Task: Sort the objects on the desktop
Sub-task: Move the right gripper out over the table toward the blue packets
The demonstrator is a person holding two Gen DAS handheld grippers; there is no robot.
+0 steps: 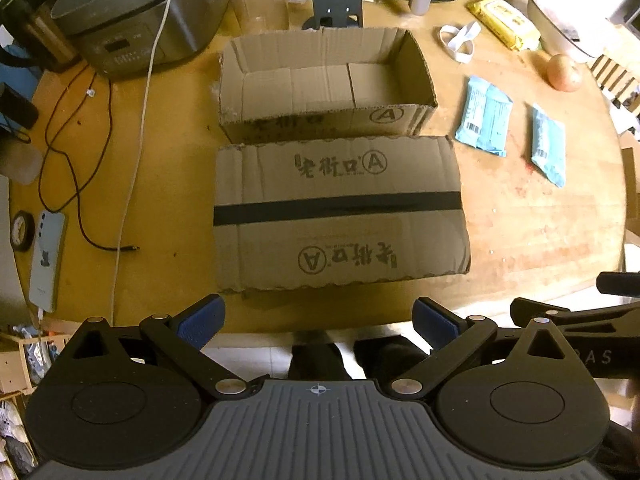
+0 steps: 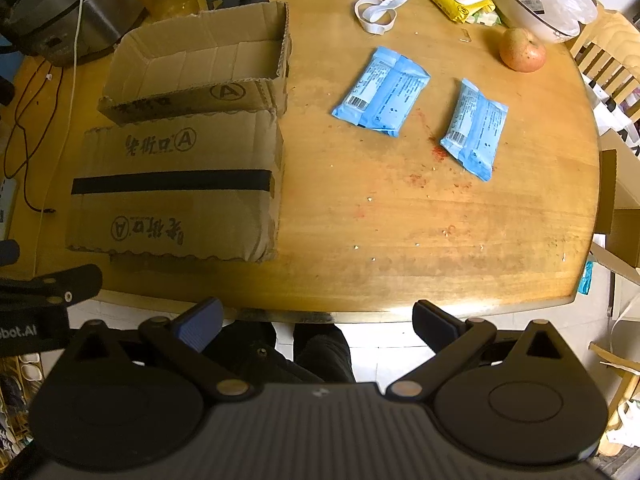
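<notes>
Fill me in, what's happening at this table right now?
A person holds a tool in each hand above the near edge of the wooden table. The left tool and the right tool are both open and empty. Nothing is sorted yet: the open cardboard box looks empty, with its lid lying flat in front of it. Two blue packets lie to the right of the box, untouched, with an apple beyond them.

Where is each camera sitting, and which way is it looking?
Left wrist: rides on the left gripper, above the table's near edge, looking down at the cardboard box and its lid; open fingers and the person's dark shoes show.
Right wrist: rides on the right gripper, looking down at two blue packets; open fingers and shoes show.
Shared: box, packets, apple, wooden table.
</notes>
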